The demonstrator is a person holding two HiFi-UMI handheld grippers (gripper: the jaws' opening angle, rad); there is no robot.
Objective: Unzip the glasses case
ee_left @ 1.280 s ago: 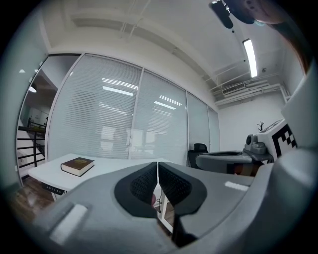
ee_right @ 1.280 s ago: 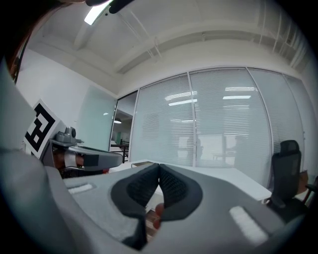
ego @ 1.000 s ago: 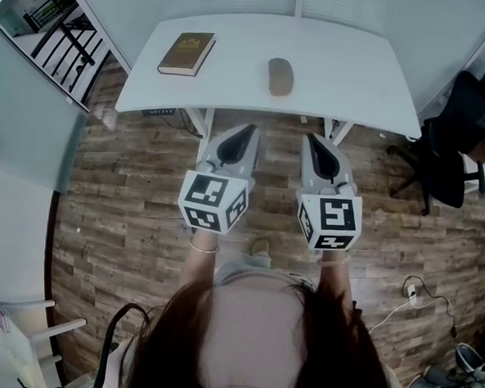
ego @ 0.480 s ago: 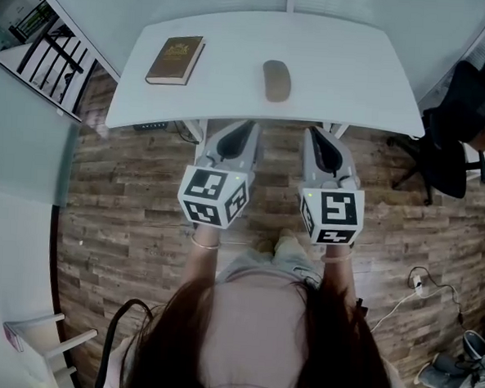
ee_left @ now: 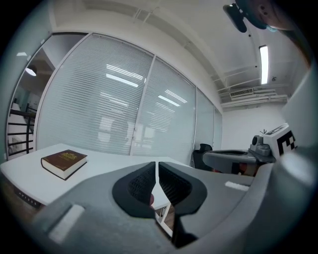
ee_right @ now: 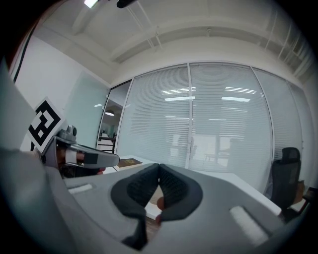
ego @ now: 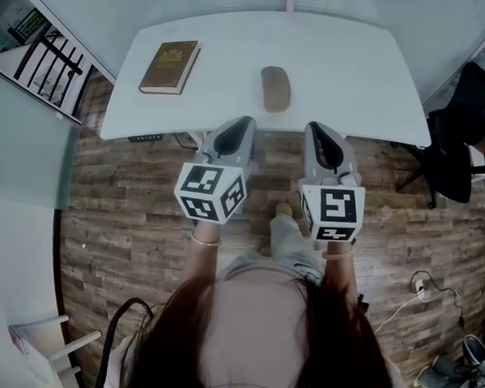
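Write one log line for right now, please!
left gripper: jaws shut, empty | right gripper: jaws shut, empty | glasses case: on table, untouched | book: left of case

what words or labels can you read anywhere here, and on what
Book: gold print on the cover, too small and blurred to read in any view.
Marker cubes: black-and-white square patterns only, no letters or numbers.
Case: no print shows on it.
No text in these pictures can be read.
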